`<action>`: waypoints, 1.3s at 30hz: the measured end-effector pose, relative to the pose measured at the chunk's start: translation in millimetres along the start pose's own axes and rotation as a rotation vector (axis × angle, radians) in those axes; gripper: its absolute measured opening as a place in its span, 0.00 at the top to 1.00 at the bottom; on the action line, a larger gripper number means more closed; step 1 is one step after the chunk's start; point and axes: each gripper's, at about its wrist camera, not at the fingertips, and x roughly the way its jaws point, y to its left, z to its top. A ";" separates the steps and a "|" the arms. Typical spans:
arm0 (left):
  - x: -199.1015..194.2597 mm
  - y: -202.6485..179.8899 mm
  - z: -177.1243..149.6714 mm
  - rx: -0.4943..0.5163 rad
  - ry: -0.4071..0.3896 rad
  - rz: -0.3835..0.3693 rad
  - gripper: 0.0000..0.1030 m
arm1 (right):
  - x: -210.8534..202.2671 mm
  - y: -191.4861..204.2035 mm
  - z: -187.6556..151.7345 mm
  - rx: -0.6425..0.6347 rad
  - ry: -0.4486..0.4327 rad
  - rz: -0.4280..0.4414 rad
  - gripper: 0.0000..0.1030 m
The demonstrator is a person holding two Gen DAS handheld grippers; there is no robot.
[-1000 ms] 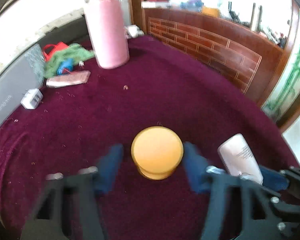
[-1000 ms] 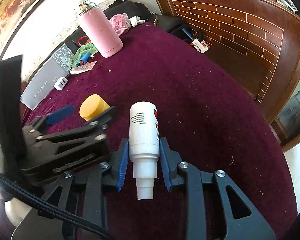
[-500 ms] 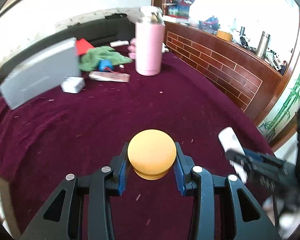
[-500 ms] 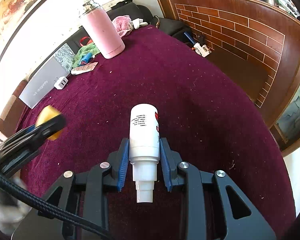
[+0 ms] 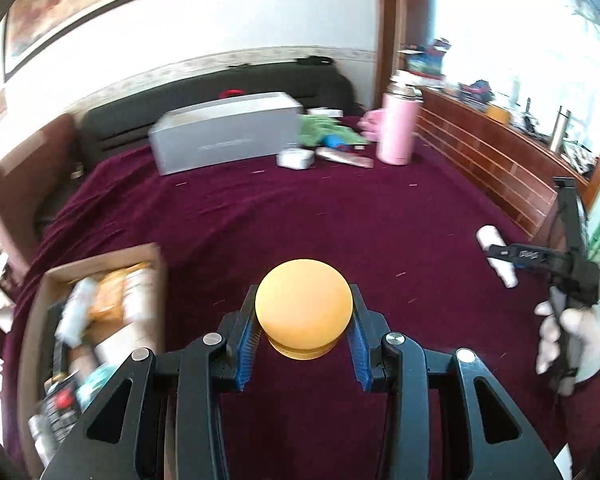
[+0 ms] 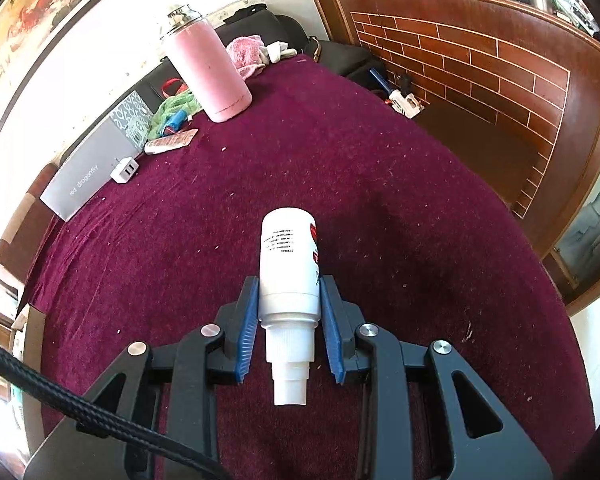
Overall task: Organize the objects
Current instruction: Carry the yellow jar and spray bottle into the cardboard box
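The left gripper (image 5: 303, 330) pinches a yellow round-lidded jar (image 5: 303, 309) above the maroon-covered bench (image 5: 340, 220), near a cardboard box (image 5: 100, 268); the right gripper (image 6: 288, 330) clamps a white bottle (image 6: 288, 264) by its shoulder; either smooth container could slip out during carrying

- One yellow jar (image 5: 304, 308)
- One white bottle (image 6: 288, 268)
- One pink flask (image 6: 208, 68)
- One grey box (image 5: 224, 132)
- One white charger (image 6: 125, 170)
- One cardboard box (image 5: 100, 258)
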 end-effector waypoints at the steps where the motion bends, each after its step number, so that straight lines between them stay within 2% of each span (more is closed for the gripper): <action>1: -3.4 7.9 -3.1 -0.009 -0.002 0.014 0.67 | -1.6 0.0 -2.1 0.010 0.010 0.011 0.73; 5: -15.9 45.3 -18.5 -0.080 -0.009 0.050 0.67 | -12.6 13.9 -20.5 0.036 0.070 0.082 0.74; 10: -26.3 78.5 -32.4 -0.139 -0.031 0.089 0.66 | -32.8 59.0 -38.5 -0.035 0.087 0.150 0.74; 15: -34.6 105.6 -44.8 -0.169 -0.040 0.126 0.66 | -42.3 130.8 -52.5 -0.146 0.124 0.249 0.74; 21: -35.6 139.2 -55.8 -0.180 -0.029 0.179 0.66 | -28.3 214.3 -75.4 -0.243 0.216 0.351 0.73; 29: -23.3 191.5 -56.8 -0.220 -0.011 0.217 0.66 | -12.0 317.1 -105.9 -0.390 0.295 0.415 0.73; 34: -8.9 241.5 -45.7 -0.303 0.011 0.204 0.66 | 0.7 362.1 -117.7 -0.437 0.333 0.443 0.73; 39: 10.3 269.0 -41.7 -0.337 0.061 0.199 0.66 | 25.0 402.3 -137.4 -0.465 0.390 0.452 0.73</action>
